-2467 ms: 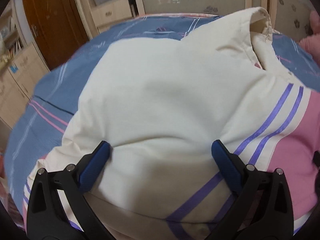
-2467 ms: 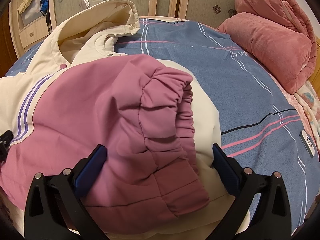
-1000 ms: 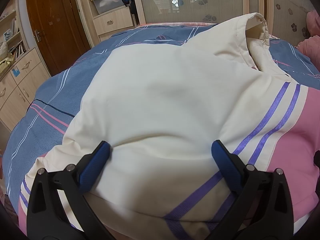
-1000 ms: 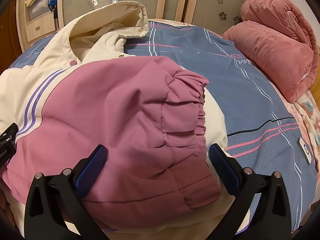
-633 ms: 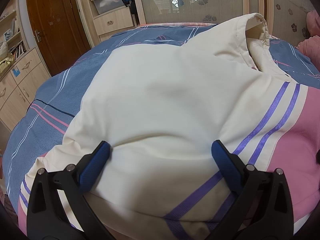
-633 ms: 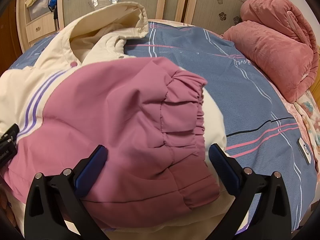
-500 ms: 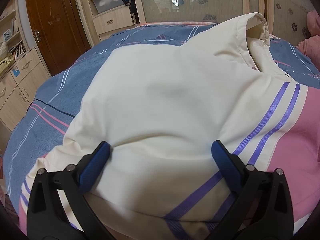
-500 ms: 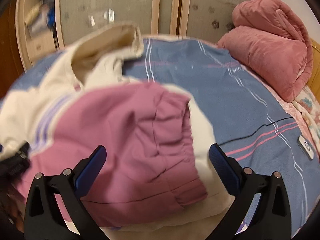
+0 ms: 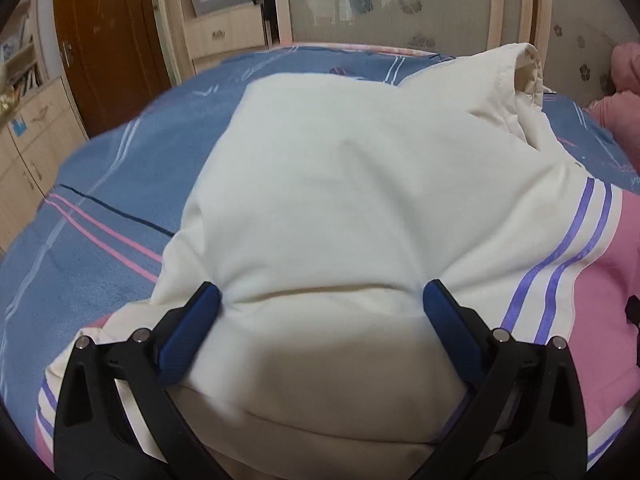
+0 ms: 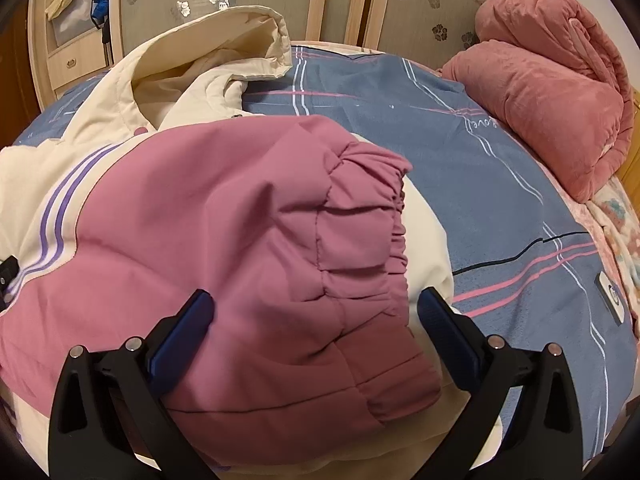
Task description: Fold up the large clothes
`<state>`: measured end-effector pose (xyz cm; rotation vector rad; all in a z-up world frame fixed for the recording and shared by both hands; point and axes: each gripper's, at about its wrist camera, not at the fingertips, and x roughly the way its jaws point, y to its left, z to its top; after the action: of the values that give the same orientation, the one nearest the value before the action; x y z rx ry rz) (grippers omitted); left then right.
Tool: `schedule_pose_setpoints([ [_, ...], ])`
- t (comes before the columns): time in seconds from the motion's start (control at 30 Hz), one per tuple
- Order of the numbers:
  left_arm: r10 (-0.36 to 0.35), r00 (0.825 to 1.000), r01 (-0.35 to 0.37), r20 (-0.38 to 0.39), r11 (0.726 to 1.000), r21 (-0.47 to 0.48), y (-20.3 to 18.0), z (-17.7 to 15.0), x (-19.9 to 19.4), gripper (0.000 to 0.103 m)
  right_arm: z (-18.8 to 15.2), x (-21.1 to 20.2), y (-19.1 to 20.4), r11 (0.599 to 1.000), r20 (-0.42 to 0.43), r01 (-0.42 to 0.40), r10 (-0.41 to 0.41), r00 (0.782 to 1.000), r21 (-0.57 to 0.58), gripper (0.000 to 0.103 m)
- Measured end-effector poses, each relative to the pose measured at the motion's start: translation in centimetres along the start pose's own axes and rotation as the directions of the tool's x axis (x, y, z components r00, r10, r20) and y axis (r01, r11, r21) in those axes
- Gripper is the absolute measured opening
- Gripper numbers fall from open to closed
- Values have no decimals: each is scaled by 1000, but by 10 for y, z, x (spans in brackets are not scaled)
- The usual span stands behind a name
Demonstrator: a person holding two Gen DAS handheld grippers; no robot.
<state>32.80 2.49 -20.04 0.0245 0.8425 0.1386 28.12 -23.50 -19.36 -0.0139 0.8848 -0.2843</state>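
Note:
A padded cream and pink jacket [image 9: 340, 200] with purple stripes lies on a blue bed. Its cream hood [image 9: 516, 76] points to the far side. My left gripper [image 9: 320, 300] is open, its blue pads either side of a cream fold of the jacket. In the right wrist view the pink sleeve with its gathered cuff [image 10: 360, 236] lies folded across the jacket's body [image 10: 180, 220]. My right gripper [image 10: 312, 308] is open, its pads either side of the pink sleeve near the cuff. The hood [image 10: 224, 48] shows at the upper left there.
A blue striped bedsheet [image 10: 460, 140] covers the bed. A rolled pink blanket [image 10: 552, 80] lies at the far right. A small white device [image 10: 610, 298] lies on the sheet at right. Wooden door and drawers [image 9: 100, 40] stand left, wardrobe panels [image 9: 400, 0] behind.
The right gripper jolted briefly and settled close to where it was, nearer the pink sleeve. The left view has shifted slightly to the left. Both grippers stay open.

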Motion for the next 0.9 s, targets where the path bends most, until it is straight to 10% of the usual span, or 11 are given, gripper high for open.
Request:
schedule_pose_setpoints([
  [0.47, -28, 998, 29, 48, 999, -25, 3, -13, -2, 101, 16, -56, -68, 953, 207, -244, 205, 957, 181, 102],
  [0.63, -43, 997, 45, 70, 999, -31, 3, -19, -7, 101, 107, -42, -49, 878, 170, -434, 405, 898, 201, 102],
  [0.83, -104, 988, 112, 110, 992, -65, 14, -22, -13, 101, 266, 70, 16, 798, 87, -510, 512, 855, 319, 102],
  [0.9, -101, 988, 109, 117, 992, -66, 13, -23, -13, 101, 293, 106, 21, 782, 107, -453, 454, 884, 428, 102],
])
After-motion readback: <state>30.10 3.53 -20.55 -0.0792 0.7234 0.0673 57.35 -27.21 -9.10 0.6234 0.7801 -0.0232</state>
